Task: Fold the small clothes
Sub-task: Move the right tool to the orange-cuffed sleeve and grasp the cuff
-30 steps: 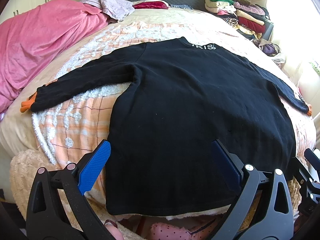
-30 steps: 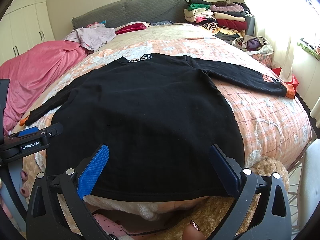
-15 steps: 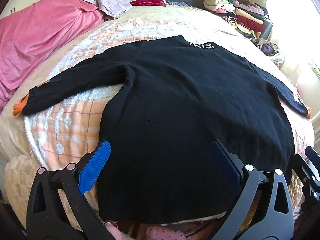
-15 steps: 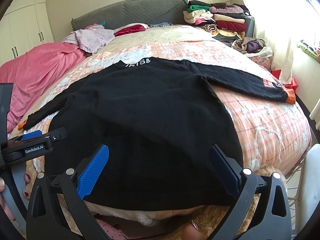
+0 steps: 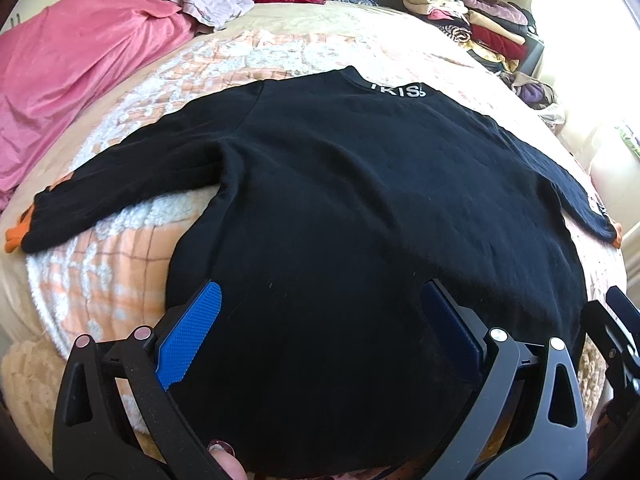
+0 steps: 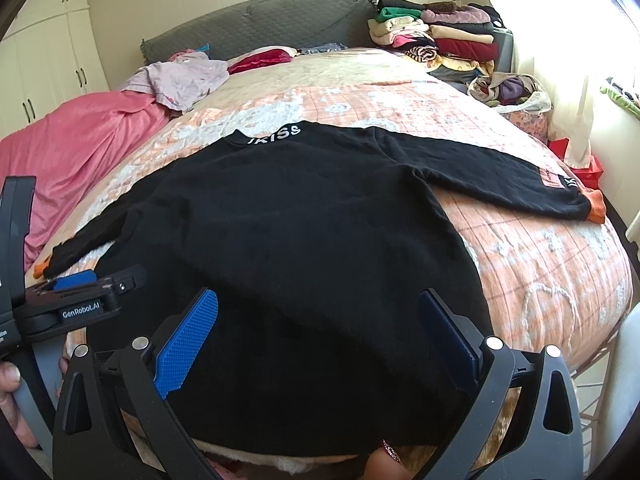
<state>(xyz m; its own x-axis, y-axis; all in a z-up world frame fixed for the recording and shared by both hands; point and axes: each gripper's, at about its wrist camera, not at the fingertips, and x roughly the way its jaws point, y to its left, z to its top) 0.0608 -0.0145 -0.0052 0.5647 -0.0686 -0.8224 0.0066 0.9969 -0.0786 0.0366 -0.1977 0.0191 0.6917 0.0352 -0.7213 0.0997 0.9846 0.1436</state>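
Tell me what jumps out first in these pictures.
A black sweater lies spread flat across the middle of the bed, sleeves out to both sides, orange cuffs at the ends. Both the left gripper and the right gripper are open above its hem. A pink blanket is heaped at the left.

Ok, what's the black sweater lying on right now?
The black sweater lies flat on a peach checked blanket that shows on all sides. What lies under the body of the sweater is covered.
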